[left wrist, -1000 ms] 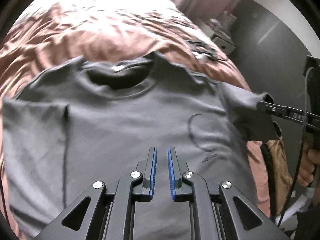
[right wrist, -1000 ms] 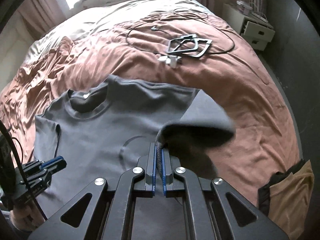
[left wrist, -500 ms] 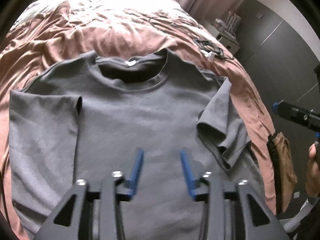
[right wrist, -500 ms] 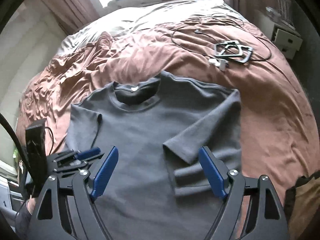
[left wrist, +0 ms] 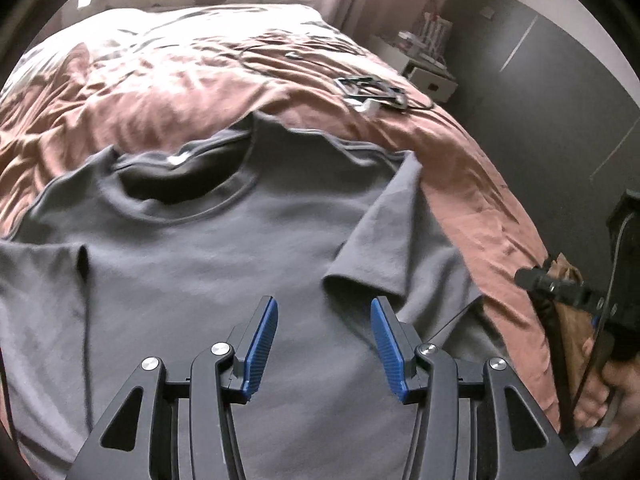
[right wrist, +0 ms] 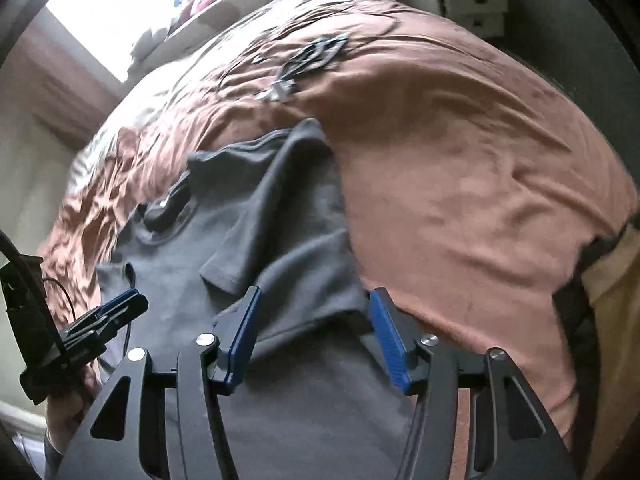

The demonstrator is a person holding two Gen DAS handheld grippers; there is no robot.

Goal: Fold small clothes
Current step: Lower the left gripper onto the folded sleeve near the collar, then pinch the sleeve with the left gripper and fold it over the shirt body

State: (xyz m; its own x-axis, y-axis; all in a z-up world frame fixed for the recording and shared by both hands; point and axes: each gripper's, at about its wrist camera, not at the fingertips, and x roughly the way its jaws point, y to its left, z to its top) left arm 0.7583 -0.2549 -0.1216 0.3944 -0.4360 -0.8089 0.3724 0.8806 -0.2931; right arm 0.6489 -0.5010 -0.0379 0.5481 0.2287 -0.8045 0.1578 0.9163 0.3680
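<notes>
We note the grey T-shirt (left wrist: 224,264) flat on the brown bedspread (left wrist: 168,92) with its right sleeve (left wrist: 384,240) folded inward, left sleeve and body folds pending; left gripper (left wrist: 324,336) opening, right gripper (right wrist: 310,328) closing, both empty

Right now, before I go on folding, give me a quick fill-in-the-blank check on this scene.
1. The grey t-shirt lies on a ____ bedspread.
2. One sleeve is folded ____ the shirt's body.
3. The other sleeve lies ____.
4. Between the left gripper pads there is ____.

Missing words: pink; over; flat; nothing
</notes>
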